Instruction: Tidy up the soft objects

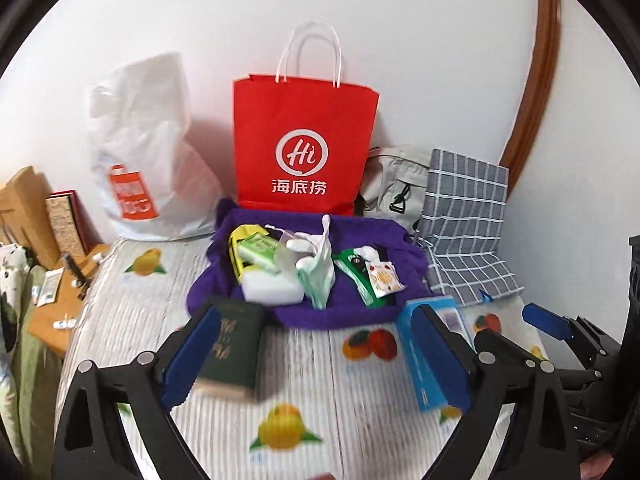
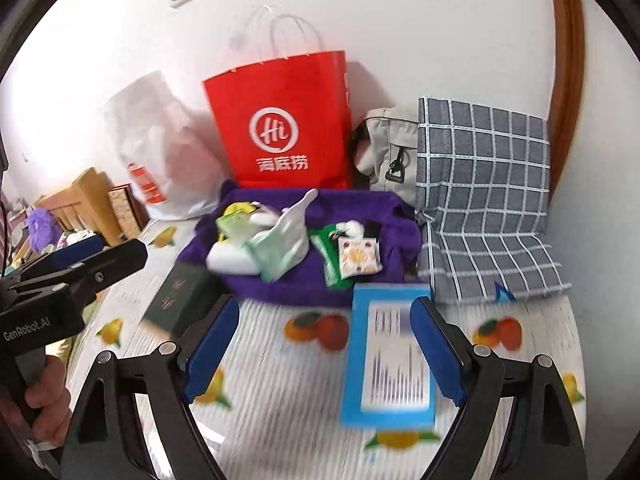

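- Both pairs of blue-padded fingers stand wide apart and hold nothing: the left gripper (image 1: 316,344) hangs over the fruit-printed striped sheet (image 1: 288,364), and so does the right gripper (image 2: 320,350).
- Just inside the left gripper's left finger (image 1: 192,352) lies a dark green hardcover book (image 1: 236,344); by its right finger lies a light blue flat carton (image 1: 416,344), which in the right wrist view sits between the right gripper's fingers, untouched.
- Ahead of both fingertips lies the purple fleece cloth (image 1: 352,312), heaped with the soft things: a white sponge block (image 1: 272,292), a pale green plastic bag (image 1: 320,272), green wipe packs (image 1: 260,254) and a small fruit-print pouch (image 1: 385,280).
- Beyond that stands a red paper carrier bag (image 1: 306,148).
- Likely step: choosing the next soft item. It would go best to come down squarely over one piece, close gently so it does not squash or slip, and steer clear of the book and carton.
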A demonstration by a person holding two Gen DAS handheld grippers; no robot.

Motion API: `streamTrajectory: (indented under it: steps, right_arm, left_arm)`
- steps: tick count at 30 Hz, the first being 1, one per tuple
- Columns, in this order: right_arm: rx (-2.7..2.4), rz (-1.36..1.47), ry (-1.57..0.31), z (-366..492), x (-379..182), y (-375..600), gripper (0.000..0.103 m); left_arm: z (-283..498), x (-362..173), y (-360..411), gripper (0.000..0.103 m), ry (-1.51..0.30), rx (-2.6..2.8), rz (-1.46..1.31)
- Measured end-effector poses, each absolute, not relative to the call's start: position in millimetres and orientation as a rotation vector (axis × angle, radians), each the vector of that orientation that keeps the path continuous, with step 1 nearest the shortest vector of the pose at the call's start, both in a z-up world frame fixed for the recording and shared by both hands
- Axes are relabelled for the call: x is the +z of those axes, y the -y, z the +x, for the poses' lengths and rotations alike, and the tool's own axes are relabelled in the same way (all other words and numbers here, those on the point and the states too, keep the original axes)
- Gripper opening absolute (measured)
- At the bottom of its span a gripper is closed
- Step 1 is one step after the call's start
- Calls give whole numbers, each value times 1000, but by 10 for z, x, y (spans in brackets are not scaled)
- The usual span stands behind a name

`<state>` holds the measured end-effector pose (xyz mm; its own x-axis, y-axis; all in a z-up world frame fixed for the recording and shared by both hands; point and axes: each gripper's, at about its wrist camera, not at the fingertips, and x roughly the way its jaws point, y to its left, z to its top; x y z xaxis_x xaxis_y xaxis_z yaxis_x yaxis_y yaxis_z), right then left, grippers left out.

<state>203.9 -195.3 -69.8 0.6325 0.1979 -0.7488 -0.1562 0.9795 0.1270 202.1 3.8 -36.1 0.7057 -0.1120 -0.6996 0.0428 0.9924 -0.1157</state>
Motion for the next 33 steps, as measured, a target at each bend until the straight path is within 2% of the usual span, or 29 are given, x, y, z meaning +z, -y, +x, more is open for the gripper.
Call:
streamTrajectory:
  steps: [1, 2, 5, 18, 33]
  right_arm:
    - [199, 54, -857, 1946, -677, 1955, 89]
    - [191, 56, -847, 1793, -628, 1962, 95]
    - [165, 47, -815, 1431, -547, 1997, 103]
    - [105, 60, -791, 341, -369, 2195, 103]
    - [109, 70, -755, 20, -253, 2256, 103]
  left_arm:
    - [1859, -317, -48, 98, -776, -85, -93]
    - [1761, -299, -46, 98, -772, -85, -91]
    - [1418, -227, -33, 102, -754, -74, -82]
    - [264, -84, -14, 102, -702, -41, -85]
    - [-31, -44, 33, 102, -690, -19, -33]
